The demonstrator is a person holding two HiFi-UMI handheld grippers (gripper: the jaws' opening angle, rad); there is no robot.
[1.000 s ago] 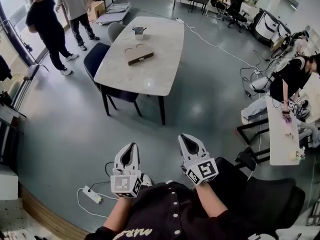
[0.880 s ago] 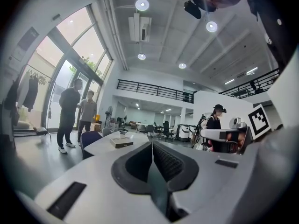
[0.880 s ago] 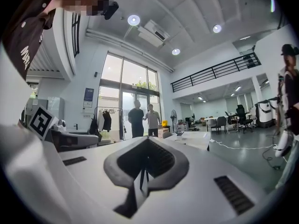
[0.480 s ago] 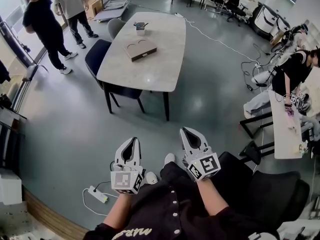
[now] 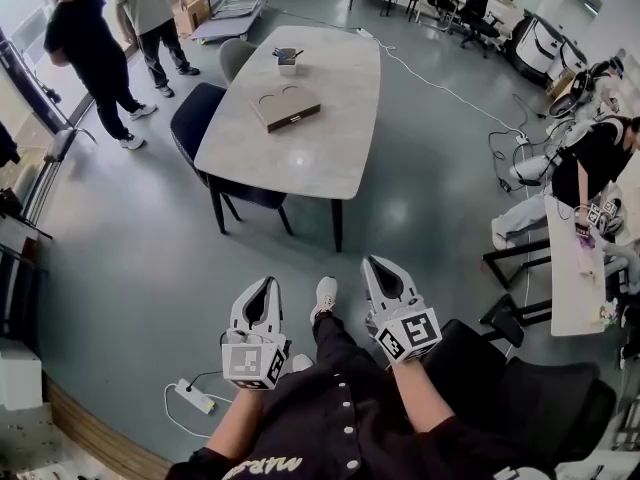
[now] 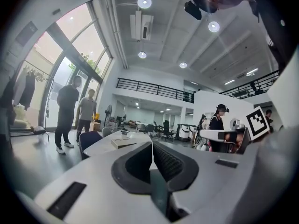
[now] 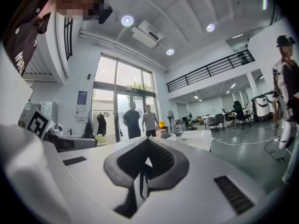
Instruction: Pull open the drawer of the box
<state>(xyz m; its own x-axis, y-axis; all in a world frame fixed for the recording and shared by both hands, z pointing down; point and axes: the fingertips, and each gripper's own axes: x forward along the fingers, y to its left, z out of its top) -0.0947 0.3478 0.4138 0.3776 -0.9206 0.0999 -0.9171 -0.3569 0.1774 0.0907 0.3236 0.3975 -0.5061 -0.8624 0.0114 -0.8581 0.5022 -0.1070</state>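
- Stepping forward has brought the counter (image 5: 325, 153) and its box (image 5: 286, 105) closer; the drawer is not yet within reach.
- Left gripper (image 5: 264, 293) and right gripper (image 5: 380, 273): jaws together, empty.

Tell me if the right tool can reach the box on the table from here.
Probably not. The right tool is held close to the person's body, and the box lies on the table well beyond it across the floor.

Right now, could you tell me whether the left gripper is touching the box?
Apart. The head view shows a wide stretch of floor between the left gripper and the box.
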